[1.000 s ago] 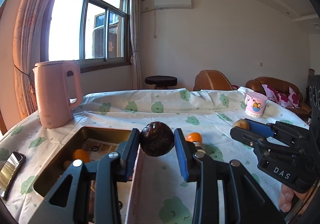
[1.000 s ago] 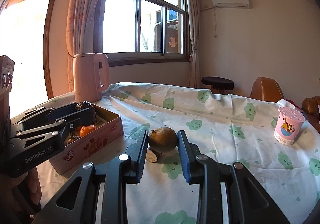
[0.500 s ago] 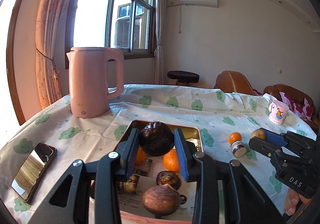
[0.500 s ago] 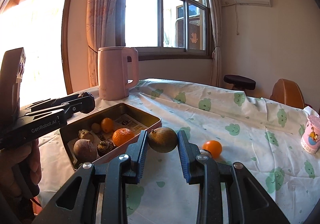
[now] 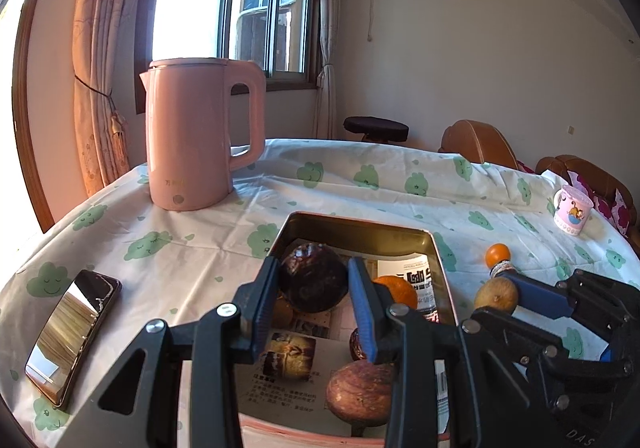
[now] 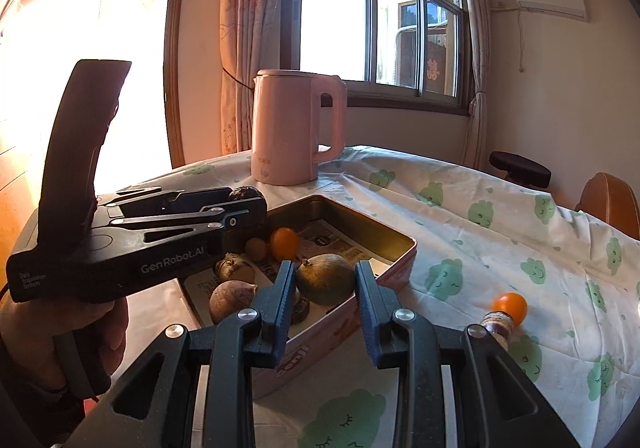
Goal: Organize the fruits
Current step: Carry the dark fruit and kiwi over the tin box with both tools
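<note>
My left gripper [image 5: 313, 290] holds a dark round fruit [image 5: 312, 282] between its two fingers, above the open tin box [image 5: 362, 226]. My right gripper [image 6: 325, 290] holds a green-brown fruit [image 6: 325, 285] over the near edge of the same box. Inside the box lie an orange [image 5: 394, 290], a brown fruit [image 5: 360, 394] and other small ones. Another small orange [image 6: 509, 306] sits on the tablecloth [image 6: 480, 232], near a pink kettle [image 5: 200, 132].
</note>
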